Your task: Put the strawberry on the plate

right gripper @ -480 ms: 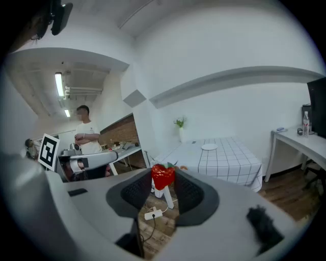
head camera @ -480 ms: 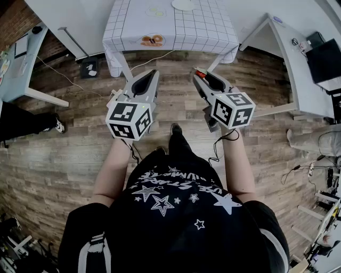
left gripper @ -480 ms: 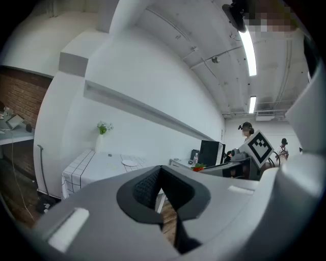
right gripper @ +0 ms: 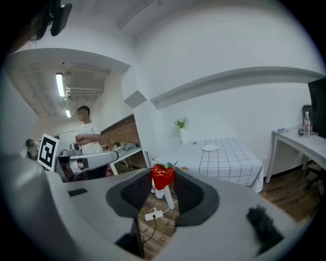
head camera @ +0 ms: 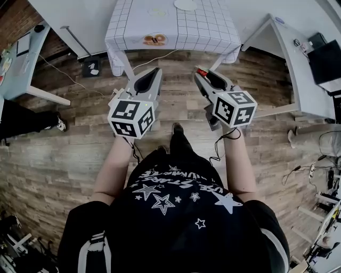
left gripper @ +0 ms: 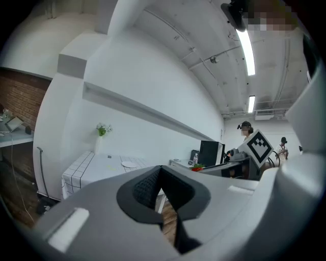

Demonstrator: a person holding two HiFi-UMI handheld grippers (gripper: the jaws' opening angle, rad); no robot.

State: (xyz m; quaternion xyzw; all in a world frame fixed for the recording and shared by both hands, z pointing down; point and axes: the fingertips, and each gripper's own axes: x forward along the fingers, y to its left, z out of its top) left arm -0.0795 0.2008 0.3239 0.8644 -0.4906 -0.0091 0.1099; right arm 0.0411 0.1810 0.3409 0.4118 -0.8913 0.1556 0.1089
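Red strawberry point(right gripper: 163, 176) sits clamped between jaws of the right gripper point(right gripper: 163, 182).

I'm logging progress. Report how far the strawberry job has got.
Done: the strawberry is picked up, clamped in the right gripper. In hand: the carry, now over the wooden floor, short of the table. Left: reach the table and set it on the white plate. The left gripper is shut, empty.
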